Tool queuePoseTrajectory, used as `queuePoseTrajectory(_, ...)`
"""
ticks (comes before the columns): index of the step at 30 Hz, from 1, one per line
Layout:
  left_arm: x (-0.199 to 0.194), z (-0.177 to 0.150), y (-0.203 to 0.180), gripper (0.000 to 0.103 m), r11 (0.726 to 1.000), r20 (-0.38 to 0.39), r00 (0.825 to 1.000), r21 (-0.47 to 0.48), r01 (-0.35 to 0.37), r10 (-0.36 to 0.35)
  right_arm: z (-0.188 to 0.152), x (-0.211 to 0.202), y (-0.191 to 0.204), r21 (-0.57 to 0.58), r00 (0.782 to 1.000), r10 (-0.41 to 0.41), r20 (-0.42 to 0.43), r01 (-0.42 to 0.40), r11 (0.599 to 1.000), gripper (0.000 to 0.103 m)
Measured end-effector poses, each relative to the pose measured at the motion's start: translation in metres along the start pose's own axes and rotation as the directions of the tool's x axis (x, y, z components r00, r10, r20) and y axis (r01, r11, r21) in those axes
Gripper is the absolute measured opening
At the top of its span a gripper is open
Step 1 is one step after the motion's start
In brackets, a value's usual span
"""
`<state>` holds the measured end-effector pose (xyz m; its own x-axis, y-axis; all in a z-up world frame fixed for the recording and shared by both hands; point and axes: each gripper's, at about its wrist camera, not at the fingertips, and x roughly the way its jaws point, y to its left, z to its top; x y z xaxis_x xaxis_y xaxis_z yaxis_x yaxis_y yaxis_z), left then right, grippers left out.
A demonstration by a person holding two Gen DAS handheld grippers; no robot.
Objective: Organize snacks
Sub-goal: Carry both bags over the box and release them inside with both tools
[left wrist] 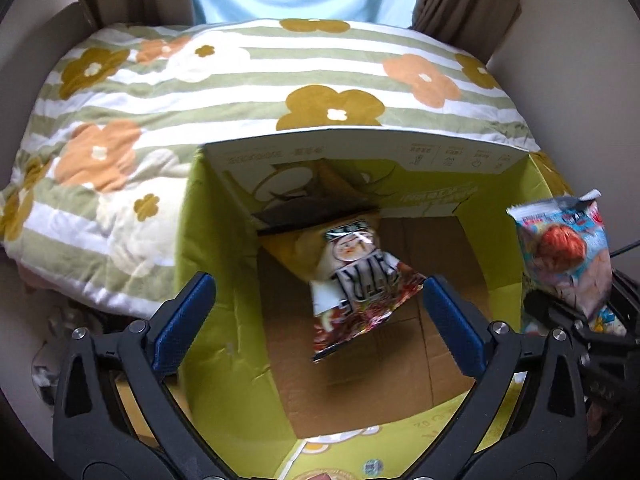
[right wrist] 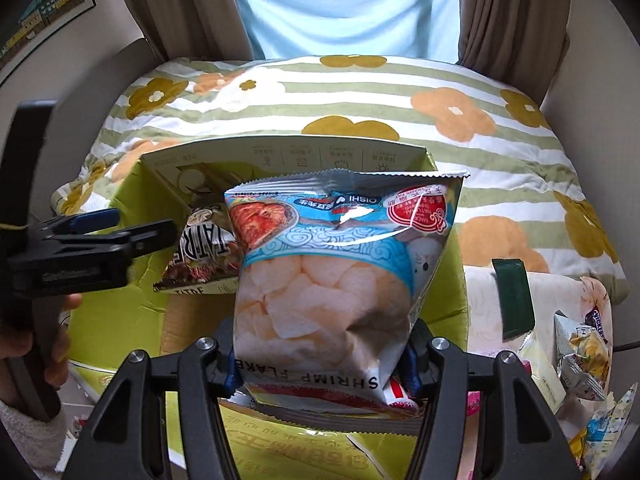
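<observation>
a green cardboard box (left wrist: pixel 208 264) sits against a floral striped quilt (left wrist: pixel 240 76) below brown curtains (right wrist: pixel 516 20); left gripper (left wrist: pixel 320 308) jaws spread wide, right gripper (right wrist: pixel 320 364) pinching a shrimp flakes bag (right wrist: pixel 332 280).

Both wrist cams look steeply down, close, into box (left wrist: pixel 400 168).

Left claw (left wrist: pixel 320 312) points steeply down, jaws wide apart, empty; right claw (right wrist: pixel 320 364) clamps a bag.

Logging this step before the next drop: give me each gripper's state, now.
Left gripper: open, gripping nothing; a dark snack packet is in the air between its fingers, over the green box.
Right gripper: shut on the shrimp flakes bag.
</observation>
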<state>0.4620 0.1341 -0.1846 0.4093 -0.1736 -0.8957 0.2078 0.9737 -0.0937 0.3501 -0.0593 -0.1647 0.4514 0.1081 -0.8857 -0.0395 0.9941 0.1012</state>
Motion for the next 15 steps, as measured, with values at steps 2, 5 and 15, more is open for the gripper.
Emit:
queuePoseTrajectory(2,-0.006,-0.006,0.003,0.103,1.000,0.001,1.000,0.001,-0.003,0.003,0.003,0.006,0.000,0.002,1.000,0.002,-0.009,-0.002,1.000,0.055)
queuePoseTrajectory(5,-0.014,-0.011,0.004,0.103,1.000,0.009,1.000,-0.007,0.003,-0.003,0.010,0.013,0.004,0.002,1.000,0.020,-0.012,-0.020,1.000,0.055)
queuePoseTrajectory(15,-0.030,-0.026,-0.004,0.103,1.000,0.017,1.000,0.003,-0.011,0.011,0.020,0.016,0.008,-0.022,0.999,0.035,0.040,-0.034,0.999,0.103)
